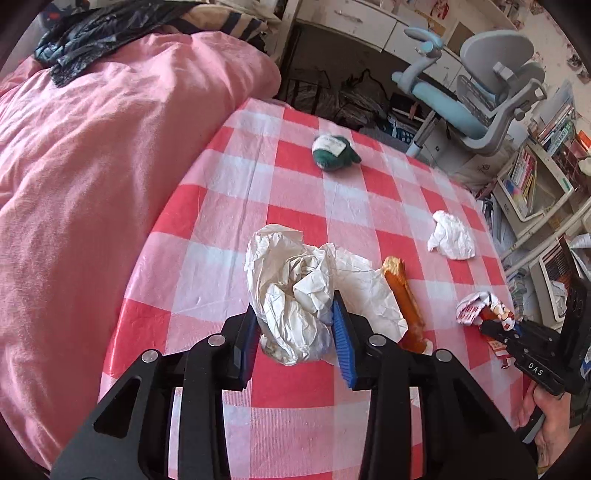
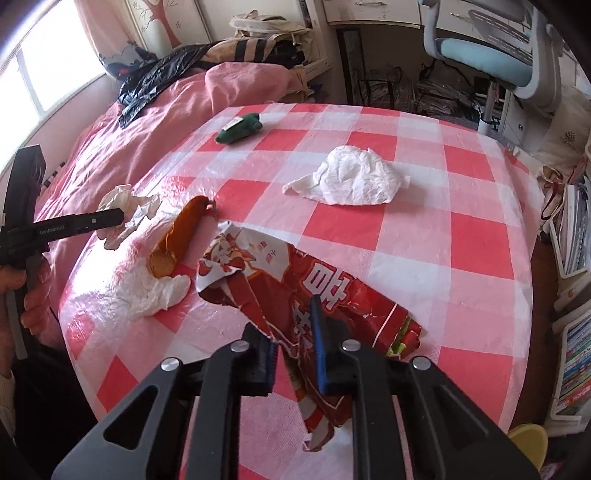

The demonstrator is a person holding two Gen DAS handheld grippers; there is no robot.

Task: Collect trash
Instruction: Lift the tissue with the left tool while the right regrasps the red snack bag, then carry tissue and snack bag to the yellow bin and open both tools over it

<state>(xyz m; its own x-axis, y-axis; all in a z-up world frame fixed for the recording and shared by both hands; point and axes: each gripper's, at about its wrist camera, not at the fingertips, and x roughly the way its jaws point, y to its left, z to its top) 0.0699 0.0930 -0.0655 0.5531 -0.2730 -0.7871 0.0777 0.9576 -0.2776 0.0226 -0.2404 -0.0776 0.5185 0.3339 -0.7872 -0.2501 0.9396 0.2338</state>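
Both grippers are loaded already, so the next move is judged to hinge on where the black bag lies relative to them.

Left gripper (image 1: 295,332): blue pads are pinched on a crumpled white paper wad (image 1: 291,295), low centre of the left wrist view, over the checked tablecloth (image 1: 295,184). The wad bulges up and away from the pads twd frame centre; whether it's lifted clear of the cloth can't be told. An orange wrapper (image 1: 402,299) lies just right of it, long axis running top-to-bottom of frame, its lower end on a white tissue.

Right gripper (image 2: 295,347): fingers are pressed together on a red snack bag (image 2: 295,295), low centre of the right wrist view. The bag's long axis runs from upper left to lower right; a torn flap hangs down btwn the fingers.

Not yet picked up: a green wrapper (image 1: 334,153) at upper centre, far edge of the table; a white tissue (image 1: 452,238) at right of centre, nearer the right-hand tool.

The black bag (image 1: 99,33) is seen at upper left in both views, on the pink blanket (image 1: 92,166), well apart from both tools. If it's the drop spot (a guess), it lies on the left gripper's side, so the left hand is nearer; the right would need to cross over the table.
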